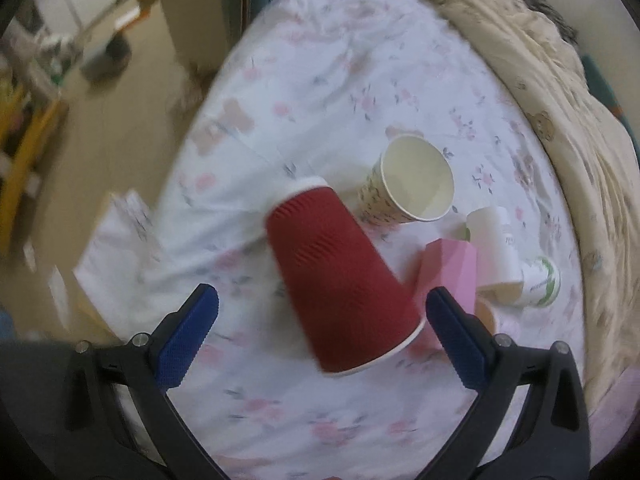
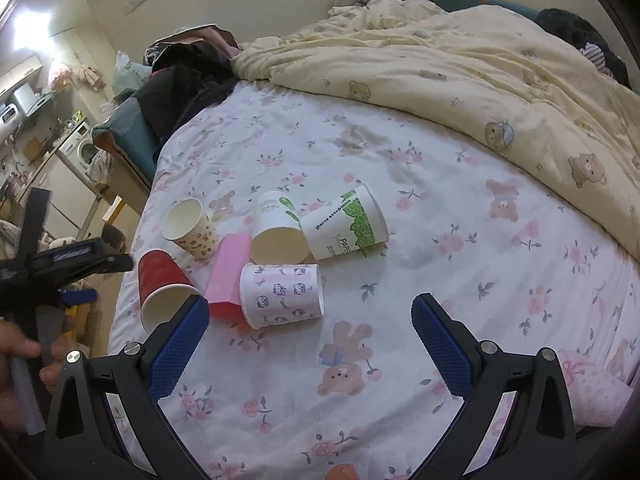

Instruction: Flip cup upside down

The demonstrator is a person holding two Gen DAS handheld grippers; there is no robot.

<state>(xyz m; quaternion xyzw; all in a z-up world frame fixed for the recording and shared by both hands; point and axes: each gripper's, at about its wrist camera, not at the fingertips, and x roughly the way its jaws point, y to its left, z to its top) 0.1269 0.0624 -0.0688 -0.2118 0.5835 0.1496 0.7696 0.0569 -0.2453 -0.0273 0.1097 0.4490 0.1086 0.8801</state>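
A red ribbed paper cup (image 1: 336, 276) lies on its side on the floral bed sheet (image 1: 320, 80), its mouth toward my left gripper (image 1: 320, 312). That gripper is open, its blue pads either side of the cup's rim without touching. The red cup also shows in the right wrist view (image 2: 160, 284), at the bed's left edge. My right gripper (image 2: 310, 316) is open and empty above the sheet, close to a Hello Kitty cup (image 2: 282, 294) lying on its side.
A pink box (image 2: 228, 272), a bear-print cup (image 2: 192, 230) and two green-print white cups (image 2: 344, 228) lie clustered mid-bed. A cream quilt (image 2: 480, 64) covers the far right. The bed edge drops to the floor (image 1: 120, 128) at left.
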